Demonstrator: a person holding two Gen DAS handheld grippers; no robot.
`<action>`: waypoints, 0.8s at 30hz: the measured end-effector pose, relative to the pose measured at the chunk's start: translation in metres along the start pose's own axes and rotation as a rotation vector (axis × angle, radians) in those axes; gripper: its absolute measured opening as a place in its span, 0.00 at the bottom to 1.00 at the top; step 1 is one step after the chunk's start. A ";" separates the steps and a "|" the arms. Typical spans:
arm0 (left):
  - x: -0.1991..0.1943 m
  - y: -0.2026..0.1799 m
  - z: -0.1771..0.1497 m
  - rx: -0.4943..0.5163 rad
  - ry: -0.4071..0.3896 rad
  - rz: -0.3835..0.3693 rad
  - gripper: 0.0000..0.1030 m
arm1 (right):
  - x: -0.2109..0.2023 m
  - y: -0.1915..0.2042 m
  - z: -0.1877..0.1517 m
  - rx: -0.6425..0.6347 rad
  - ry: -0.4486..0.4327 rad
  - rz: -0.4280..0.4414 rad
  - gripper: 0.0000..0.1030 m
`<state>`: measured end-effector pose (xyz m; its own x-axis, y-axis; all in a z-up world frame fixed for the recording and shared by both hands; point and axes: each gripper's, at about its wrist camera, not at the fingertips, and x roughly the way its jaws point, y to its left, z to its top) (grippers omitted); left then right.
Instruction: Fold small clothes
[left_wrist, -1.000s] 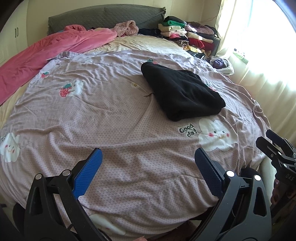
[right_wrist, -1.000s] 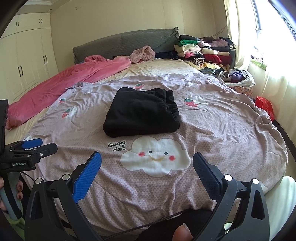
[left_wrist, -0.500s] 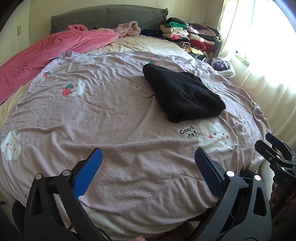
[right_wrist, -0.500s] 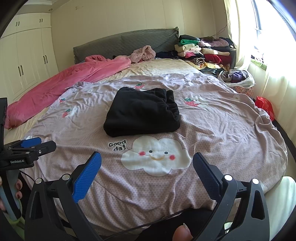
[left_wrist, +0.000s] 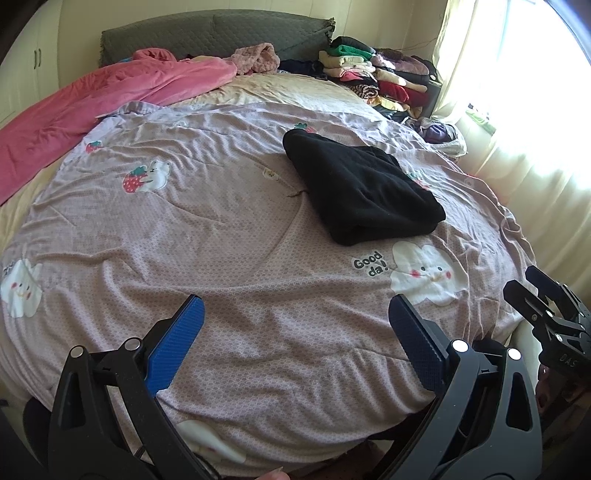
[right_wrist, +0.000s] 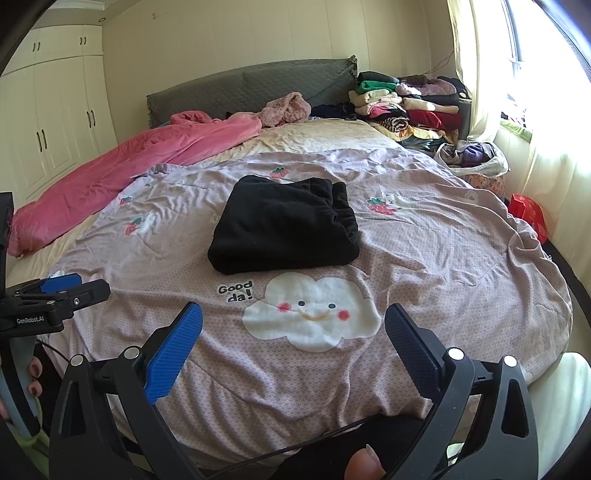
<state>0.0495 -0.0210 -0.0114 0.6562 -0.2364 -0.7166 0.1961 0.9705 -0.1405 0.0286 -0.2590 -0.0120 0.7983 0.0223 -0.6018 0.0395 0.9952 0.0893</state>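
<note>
Both grippers, left gripper (left_wrist: 295, 343) and right gripper (right_wrist: 293, 341), hang released, grasping nothing; folded black garment (right_wrist: 284, 225) lies straight ahead of right, right-forward of left, long axis crosswise; right nearer

A folded garment (right_wrist: 284, 225) lay on the quilt (right_wrist: 424, 258), just beyond its cloud print (right_wrist: 312, 314). A blanket (right_wrist: 129, 173) stretched along the bed's left side. Stacked clothes (right_wrist: 402, 107) stood at the far right corner, with the headboard (right_wrist: 251, 88) behind.
</note>
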 end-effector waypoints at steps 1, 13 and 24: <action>-0.001 -0.001 0.001 0.000 -0.001 -0.001 0.91 | -0.001 -0.001 0.000 0.000 0.000 0.001 0.96; -0.003 -0.001 0.001 -0.002 -0.002 0.001 0.91 | -0.001 0.000 0.000 -0.001 0.000 -0.002 0.96; -0.003 0.000 0.002 -0.003 -0.001 -0.005 0.91 | -0.001 0.001 0.000 -0.001 0.001 -0.003 0.96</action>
<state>0.0485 -0.0199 -0.0079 0.6561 -0.2410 -0.7152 0.1973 0.9695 -0.1456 0.0281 -0.2579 -0.0117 0.7974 0.0191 -0.6031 0.0416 0.9954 0.0864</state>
